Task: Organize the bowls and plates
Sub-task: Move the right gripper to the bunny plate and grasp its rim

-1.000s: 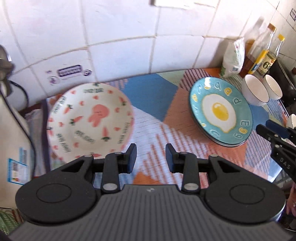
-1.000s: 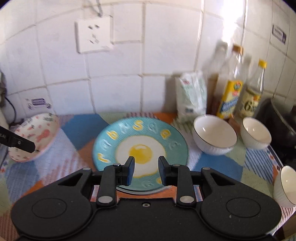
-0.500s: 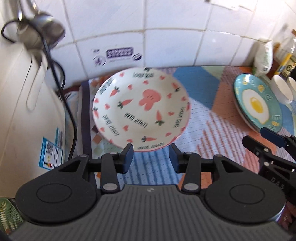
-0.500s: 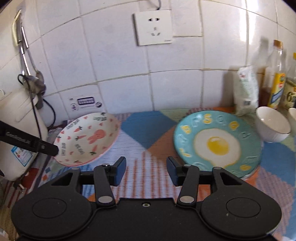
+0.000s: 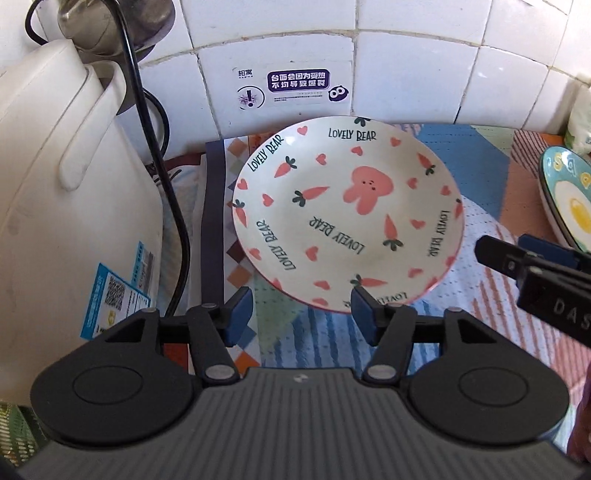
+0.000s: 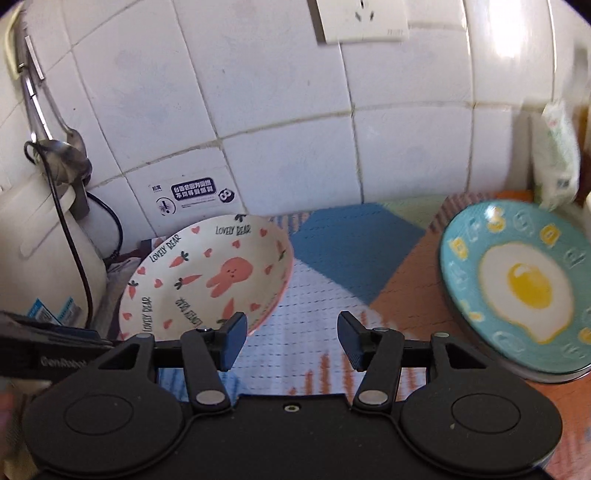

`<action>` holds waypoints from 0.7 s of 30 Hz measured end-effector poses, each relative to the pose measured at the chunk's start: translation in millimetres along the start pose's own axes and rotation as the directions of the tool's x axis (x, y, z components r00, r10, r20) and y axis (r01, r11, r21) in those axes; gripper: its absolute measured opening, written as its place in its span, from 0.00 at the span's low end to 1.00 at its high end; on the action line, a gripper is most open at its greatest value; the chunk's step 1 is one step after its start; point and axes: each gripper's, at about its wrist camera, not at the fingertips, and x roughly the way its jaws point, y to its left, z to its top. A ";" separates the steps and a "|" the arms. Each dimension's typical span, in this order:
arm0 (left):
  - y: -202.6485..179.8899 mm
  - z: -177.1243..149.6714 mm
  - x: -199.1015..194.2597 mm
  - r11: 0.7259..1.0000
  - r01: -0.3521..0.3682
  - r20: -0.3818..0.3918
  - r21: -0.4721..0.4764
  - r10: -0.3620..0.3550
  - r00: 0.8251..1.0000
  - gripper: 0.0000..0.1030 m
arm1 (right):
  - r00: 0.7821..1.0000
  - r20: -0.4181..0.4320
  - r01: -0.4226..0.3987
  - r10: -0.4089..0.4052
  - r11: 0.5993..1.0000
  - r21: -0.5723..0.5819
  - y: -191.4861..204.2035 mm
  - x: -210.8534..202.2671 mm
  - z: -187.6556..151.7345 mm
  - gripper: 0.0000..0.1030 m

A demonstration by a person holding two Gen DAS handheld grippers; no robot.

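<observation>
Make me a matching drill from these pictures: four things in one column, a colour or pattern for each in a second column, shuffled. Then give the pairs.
Things
1. rabbit plate
2. egg plate
3. cord
4. wall socket

Looks
A. black
B. teal with a fried egg and yellow letters
C. plain white, on the tiles
D. white with pink rabbit, carrots and hearts

Pairs: 1-D, 2-B, 3-A, 4-C

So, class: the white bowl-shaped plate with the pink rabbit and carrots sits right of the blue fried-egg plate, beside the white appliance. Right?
No: the rabbit plate sits left of the blue fried-egg plate, as the right wrist view shows; the white appliance is beside it.
</observation>
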 end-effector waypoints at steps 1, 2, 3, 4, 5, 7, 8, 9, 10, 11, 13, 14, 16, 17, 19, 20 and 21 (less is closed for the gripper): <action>1.2 0.8 2.3 1.000 0.006 0.005 -0.005 -0.006 1.000 0.58 | 1.000 -0.009 -0.008 0.009 1.000 0.029 -0.2 5.7 0.3 0.58; 2.4 1.7 4.8 1.000 0.010 0.009 -0.012 -0.010 1.000 0.62 | 1.000 -0.018 -0.024 0.025 0.998 0.055 -0.6 11.2 1.0 0.57; 3.0 2.7 7.8 1.000 0.009 0.004 -0.014 -0.009 1.000 0.63 | 0.999 -0.026 -0.044 0.046 0.996 0.073 -0.8 15.8 1.6 0.56; 3.3 4.1 11.0 1.000 0.001 -0.008 -0.014 -0.001 1.000 0.63 | 0.997 -0.035 -0.065 0.069 0.994 0.088 -1.0 20.0 2.0 0.53; 4.2 4.9 12.9 1.000 0.002 -0.011 -0.016 -0.002 1.000 0.63 | 0.995 -0.045 -0.082 0.087 0.991 0.102 -1.3 24.3 2.1 0.52; 7.9 6.4 16.4 0.999 0.013 -0.016 -0.029 -0.013 1.000 0.64 | 0.993 -0.061 -0.092 0.099 0.989 0.119 -1.7 31.7 2.0 0.51; 10.1 7.2 18.4 0.999 0.016 -0.018 -0.038 -0.017 1.000 0.66 | 0.993 -0.064 -0.093 0.102 0.987 0.130 -2.8 34.6 2.1 0.50; 12.4 7.9 20.8 0.999 0.021 -0.019 -0.047 -0.022 1.000 0.66 | 0.992 -0.069 -0.096 0.106 0.985 0.145 -4.1 37.4 2.3 0.49; 14.3 9.4 23.2 0.998 0.025 -0.021 -0.056 -0.026 0.999 0.67 | 0.991 -0.074 -0.102 0.115 0.981 0.162 -5.8 40.4 3.3 0.47; 16.3 11.0 25.8 0.997 0.026 -0.027 -0.066 -0.028 0.999 0.67 | 0.989 -0.076 -0.112 0.127 0.977 0.181 -7.5 43.0 3.8 0.46; 19.6 13.3 30.1 0.996 0.043 -0.030 -0.082 -0.045 0.999 0.65 | 0.986 -0.079 -0.129 0.149 0.969 0.212 -10.5 48.7 4.7 0.40; 20.0 14.0 32.0 0.995 0.065 -0.034 -0.073 -0.067 0.997 0.60 | 0.985 -0.084 -0.131 0.152 0.966 0.222 -11.3 52.0 4.9 0.36; 18.5 14.3 35.1 0.996 0.069 -0.035 -0.051 -0.071 0.997 0.46 | 0.977 -0.105 -0.157 0.185 0.960 0.231 -13.6 59.6 6.1 0.16; 18.2 13.9 36.7 0.996 0.069 -0.034 -0.050 -0.071 0.997 0.40 | 0.977 -0.108 -0.154 0.183 0.960 0.236 -14.6 61.9 6.0 0.16; 19.6 14.0 38.1 0.995 0.079 -0.027 -0.066 -0.081 0.996 0.40 | 0.974 -0.099 -0.171 0.202 0.950 0.261 -18.4 64.5 4.3 0.15; 21.4 13.8 39.6 0.994 0.084 -0.026 -0.077 -0.086 0.996 0.39 | 0.972 -0.095 -0.181 0.214 0.944 0.275 -21.0 65.1 3.0 0.15; 23.8 13.7 41.5 0.992 0.091 -0.026 -0.090 -0.094 0.995 0.39 | 0.970 -0.094 -0.189 0.225 0.937 0.293 -23.5 66.2 2.3 0.15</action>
